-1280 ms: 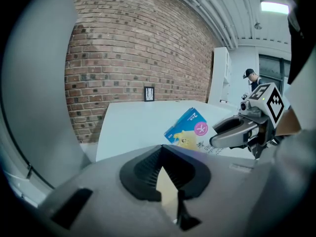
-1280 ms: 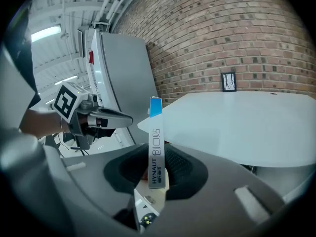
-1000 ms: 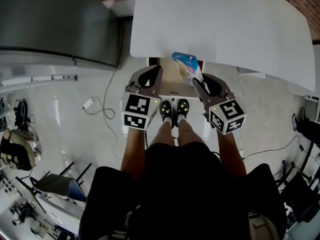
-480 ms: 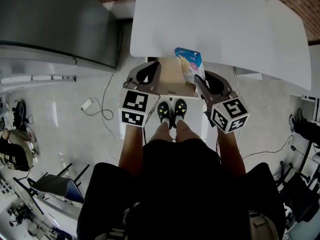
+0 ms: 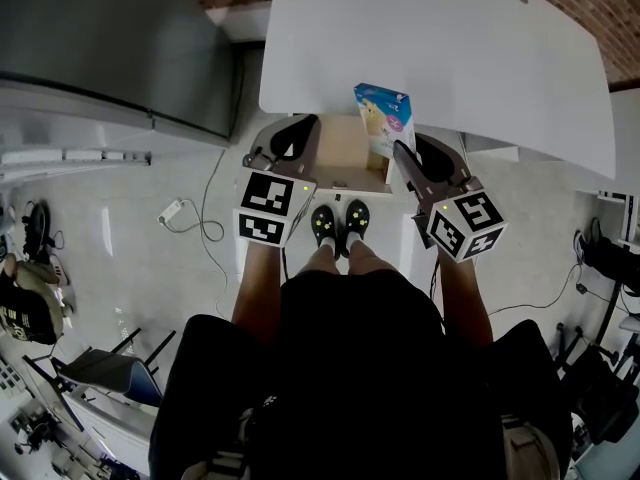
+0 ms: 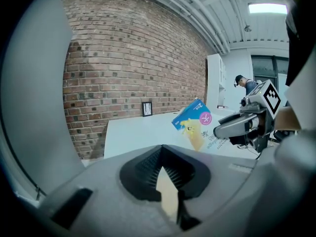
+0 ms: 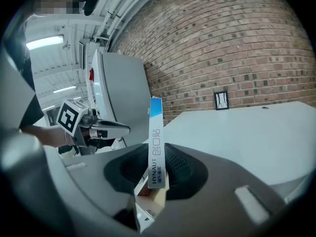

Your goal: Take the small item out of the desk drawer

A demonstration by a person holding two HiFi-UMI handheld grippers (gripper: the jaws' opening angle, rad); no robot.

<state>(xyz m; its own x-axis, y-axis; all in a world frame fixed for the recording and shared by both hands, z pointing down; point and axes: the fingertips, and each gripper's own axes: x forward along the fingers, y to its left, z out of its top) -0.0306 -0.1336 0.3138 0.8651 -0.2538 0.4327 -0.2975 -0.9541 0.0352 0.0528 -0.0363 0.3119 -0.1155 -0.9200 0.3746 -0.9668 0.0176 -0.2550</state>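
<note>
Box [image 5: 384, 118] in right gripper [image 5: 403, 156] jaws has risen above drawer [image 5: 343, 154]; left gripper [image 5: 302, 130] jaws clenched.

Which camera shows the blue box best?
The left gripper view: the box shows its broad printed face. The right gripper view gives only its narrow edge in the right claw; the head view shows it small.

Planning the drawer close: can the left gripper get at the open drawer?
Probably yes: left gripper is shut, empty, over the left edge of the drawer; the box is up in the right gripper.
</note>
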